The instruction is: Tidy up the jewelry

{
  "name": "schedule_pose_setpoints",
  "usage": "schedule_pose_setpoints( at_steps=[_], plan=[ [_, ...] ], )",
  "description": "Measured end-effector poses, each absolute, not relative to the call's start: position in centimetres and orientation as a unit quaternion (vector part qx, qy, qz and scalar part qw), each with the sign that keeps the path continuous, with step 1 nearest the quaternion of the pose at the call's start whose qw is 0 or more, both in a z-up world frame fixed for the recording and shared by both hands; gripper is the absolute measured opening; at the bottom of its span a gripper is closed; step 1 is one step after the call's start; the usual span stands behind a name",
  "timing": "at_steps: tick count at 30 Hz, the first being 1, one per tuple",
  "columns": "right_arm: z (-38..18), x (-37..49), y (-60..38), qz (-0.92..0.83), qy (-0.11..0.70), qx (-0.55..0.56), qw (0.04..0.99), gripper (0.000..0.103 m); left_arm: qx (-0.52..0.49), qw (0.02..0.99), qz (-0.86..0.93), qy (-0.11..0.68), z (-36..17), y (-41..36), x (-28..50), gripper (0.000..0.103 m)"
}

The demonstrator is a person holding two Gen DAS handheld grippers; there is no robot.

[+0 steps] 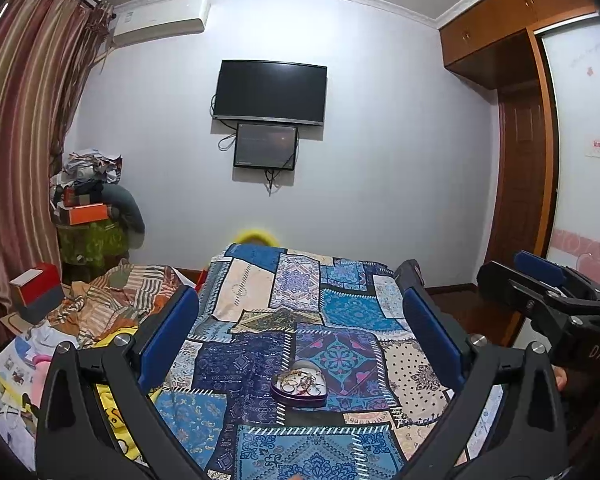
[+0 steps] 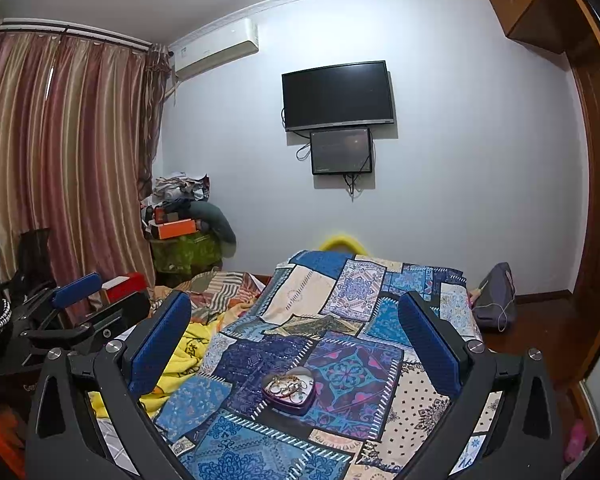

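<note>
A purple heart-shaped tin lies open on the blue patchwork bedspread, with several gold and silver rings and chains tangled inside. It also shows in the right wrist view. My left gripper is open and empty, held above the bed with the tin between and below its blue pads. My right gripper is open and empty too, at about the same height. In the left wrist view the right gripper shows at the right edge. In the right wrist view the left gripper shows at the left.
A striped blanket and a yellow cloth lie bunched on the bed's left side. Papers and a red box lie at the far left. A purple bag sits on the floor beyond the bed's right edge.
</note>
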State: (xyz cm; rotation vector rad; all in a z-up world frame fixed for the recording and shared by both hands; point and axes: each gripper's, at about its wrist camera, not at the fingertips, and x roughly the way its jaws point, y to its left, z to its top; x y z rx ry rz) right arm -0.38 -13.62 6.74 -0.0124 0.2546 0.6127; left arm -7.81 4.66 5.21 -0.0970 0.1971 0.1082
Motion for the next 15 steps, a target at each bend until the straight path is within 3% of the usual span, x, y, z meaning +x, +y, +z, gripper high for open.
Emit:
schedule_pose_setpoints(
  at_steps=[15],
  plan=[
    [6.78, -0.18, -13.68, 0.299, 0.128, -0.005, 0.946, 0.103, -0.056, 0.992, 0.05, 0.098, 5.37, 4.79, -8.03, 0.102]
  ],
)
